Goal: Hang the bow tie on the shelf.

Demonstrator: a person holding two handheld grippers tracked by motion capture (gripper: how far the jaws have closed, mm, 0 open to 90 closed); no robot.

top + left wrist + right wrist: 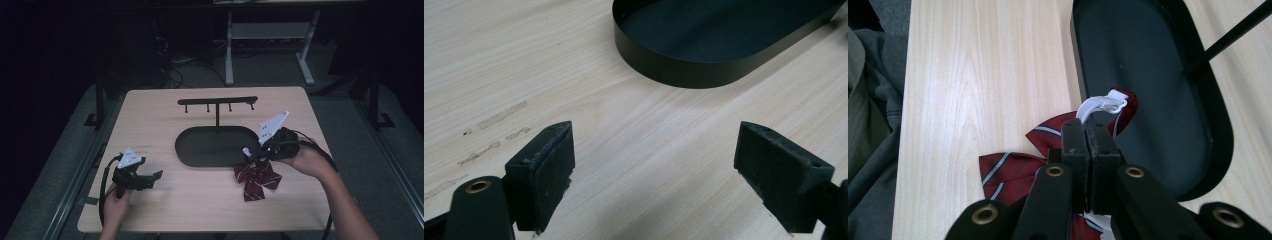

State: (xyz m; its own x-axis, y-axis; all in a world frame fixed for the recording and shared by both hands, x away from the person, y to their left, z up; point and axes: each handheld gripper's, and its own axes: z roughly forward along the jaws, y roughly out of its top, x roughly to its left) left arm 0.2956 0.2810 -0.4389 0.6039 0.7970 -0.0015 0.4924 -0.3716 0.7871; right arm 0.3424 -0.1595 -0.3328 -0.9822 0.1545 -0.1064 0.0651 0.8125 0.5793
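One striped bow tie (257,177) in the clenched right tongs (253,156), left tongs (159,175) released, beside one oval tray (185,150).

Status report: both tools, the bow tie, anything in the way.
Left tool open, low over bare table. Right tool shut on white strap of the red striped bow tie, beside the black tray. Hanger rack stands behind, path clear.

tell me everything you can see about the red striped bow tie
The bow tie is dark red fabric with thin pale stripes, with two loops, two tails and a white strap. The right gripper is shut on that strap. The bow hangs below the jaws beside the black oval tray; whether its tails touch the table is unclear.
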